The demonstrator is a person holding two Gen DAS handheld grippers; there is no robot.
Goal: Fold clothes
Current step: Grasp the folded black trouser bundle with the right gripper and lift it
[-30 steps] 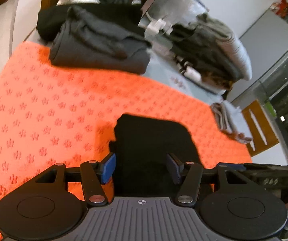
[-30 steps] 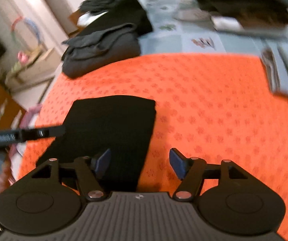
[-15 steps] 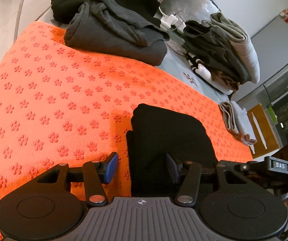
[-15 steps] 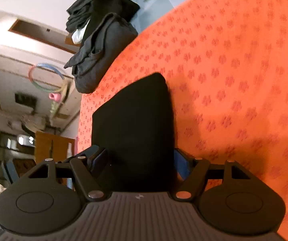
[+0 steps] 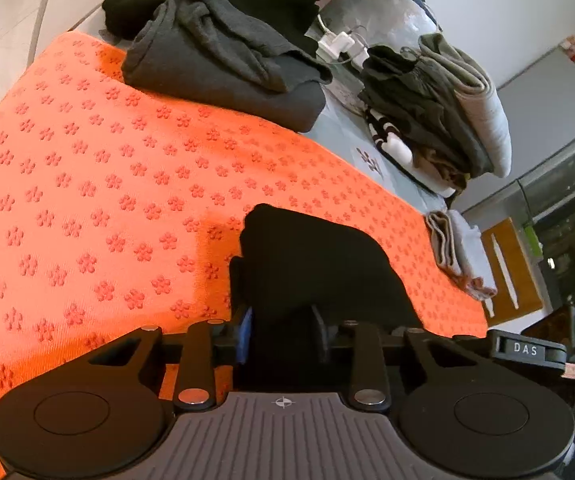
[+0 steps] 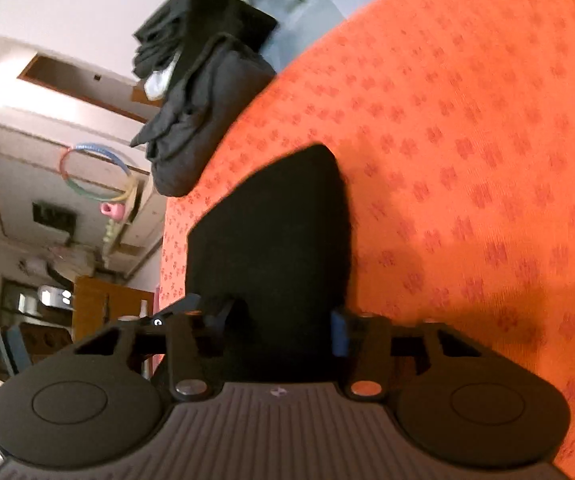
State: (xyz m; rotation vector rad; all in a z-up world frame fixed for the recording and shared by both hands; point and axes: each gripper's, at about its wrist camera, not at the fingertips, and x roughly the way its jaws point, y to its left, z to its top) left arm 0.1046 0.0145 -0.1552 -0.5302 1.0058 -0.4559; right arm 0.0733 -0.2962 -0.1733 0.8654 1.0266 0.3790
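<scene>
A folded black garment [image 5: 319, 264] lies on the orange flower-patterned mat [image 5: 99, 184]. It also shows in the right wrist view [image 6: 271, 232]. My left gripper [image 5: 283, 336] has narrowed around the garment's near edge, the fabric bunched between its blue pads. My right gripper [image 6: 279, 332] is open with its fingers straddling the garment's near end. The right gripper's body [image 5: 527, 350] shows at the right edge of the left wrist view.
A folded dark grey garment [image 5: 223, 64] lies at the mat's far edge, with black clothes behind it. A pile of olive and white clothes [image 5: 439, 112] sits at the back right. A small folded grey cloth [image 5: 455, 252] lies at the mat's right edge.
Both grippers have moved down and in onto the black garment. The left gripper's fingers have closed in on its edge. The right gripper has tilted and now straddles the garment's end.
</scene>
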